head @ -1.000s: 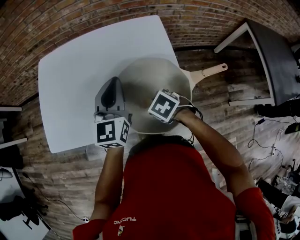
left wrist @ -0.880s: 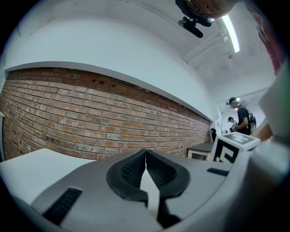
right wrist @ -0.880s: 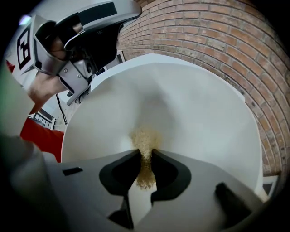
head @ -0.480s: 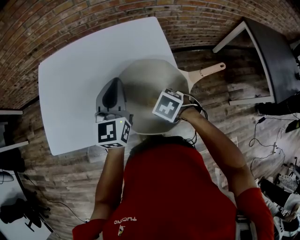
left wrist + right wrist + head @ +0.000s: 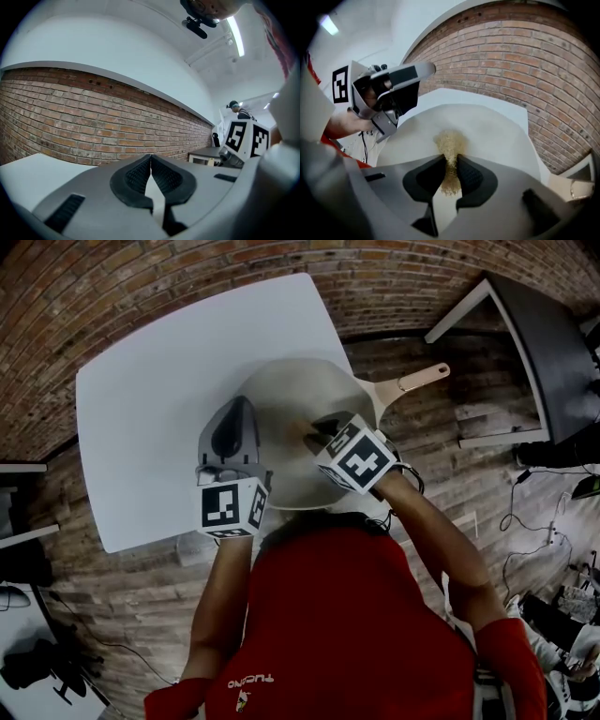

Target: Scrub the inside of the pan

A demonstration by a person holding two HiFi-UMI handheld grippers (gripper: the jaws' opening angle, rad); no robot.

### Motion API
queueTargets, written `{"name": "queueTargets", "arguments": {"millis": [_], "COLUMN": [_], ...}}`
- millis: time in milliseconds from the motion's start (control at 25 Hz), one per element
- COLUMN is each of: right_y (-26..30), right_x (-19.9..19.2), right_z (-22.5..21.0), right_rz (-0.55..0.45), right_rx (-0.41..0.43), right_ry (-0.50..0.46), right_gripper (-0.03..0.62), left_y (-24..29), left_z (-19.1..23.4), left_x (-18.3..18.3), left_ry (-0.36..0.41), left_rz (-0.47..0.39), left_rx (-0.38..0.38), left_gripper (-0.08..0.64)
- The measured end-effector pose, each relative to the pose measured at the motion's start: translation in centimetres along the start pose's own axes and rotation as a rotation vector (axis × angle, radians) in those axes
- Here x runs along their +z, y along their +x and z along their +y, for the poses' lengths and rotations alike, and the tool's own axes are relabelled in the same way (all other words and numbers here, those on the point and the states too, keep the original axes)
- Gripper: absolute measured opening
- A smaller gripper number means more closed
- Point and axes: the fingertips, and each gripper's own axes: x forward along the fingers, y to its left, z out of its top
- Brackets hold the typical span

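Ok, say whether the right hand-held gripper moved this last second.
Yes: the right hand-held gripper slid rightward over the pan, toward the handle, in head view.

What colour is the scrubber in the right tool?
Golden tan, like straw. The scrubber shows best in the right gripper view, against the pale pan.

Pan (image 5: 281, 413) matt, smooth; scrubber (image 5: 449, 143) coarse, fibrous; table (image 5: 159, 399) smooth; brick wall (image 5: 70, 117) rough.
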Motion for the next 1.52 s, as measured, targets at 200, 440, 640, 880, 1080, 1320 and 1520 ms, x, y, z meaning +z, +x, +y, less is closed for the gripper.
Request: {"name": "queueTargets", "arguments": {"millis": [200, 440, 640, 880, 1080, 1320, 1520], "right_y": [-2.6, -6.9, -9.4, -12.0, -12.7, -13.0, -13.3], "right_x": [3.6, 7.4, 8.5, 9.3, 9.2, 8.8, 9.1], "right_z": [-0.3, -0.5, -0.7, -0.4, -0.2, -0.1, 0.1], "right_rz": [-0.248, -0.576, -0.758, -0.895, -0.916, -0.926, -0.935], "right_rx": [-0.054, -0.142, -0.189, -0.219, -0.243, -0.236, -0.229], "right_ry": [0.048, 0.079, 0.108, 0.104, 0.086, 0.081, 0.074], "right_gripper": [0.075, 0.075, 0.075, 0.075, 0.075, 0.075, 0.075], "left_y": [0.0, -0.1, -0.1, -0.3, -0.1, -0.1, -0.3], "left_z": [-0.6, -2.3, -3.2, -4.4, -5.3, -6.0, -5.9], "left_x": [0.3, 1.3, 1.8, 2.5, 3.0, 3.2, 3.3], "left_ry": [0.000, 0.010, 0.029, 0.068, 0.078, 0.072, 0.076], "left_rz": [0.004, -0.003, 0.000, -0.008, -0.024, -0.032, -0.037], "left_rx": [-0.012, -0.044, -0.059, -0.080, -0.089, -0.080, -0.072], "left_gripper": [0.015, 0.015, 0.015, 0.015, 0.015, 0.015, 0.015]}}
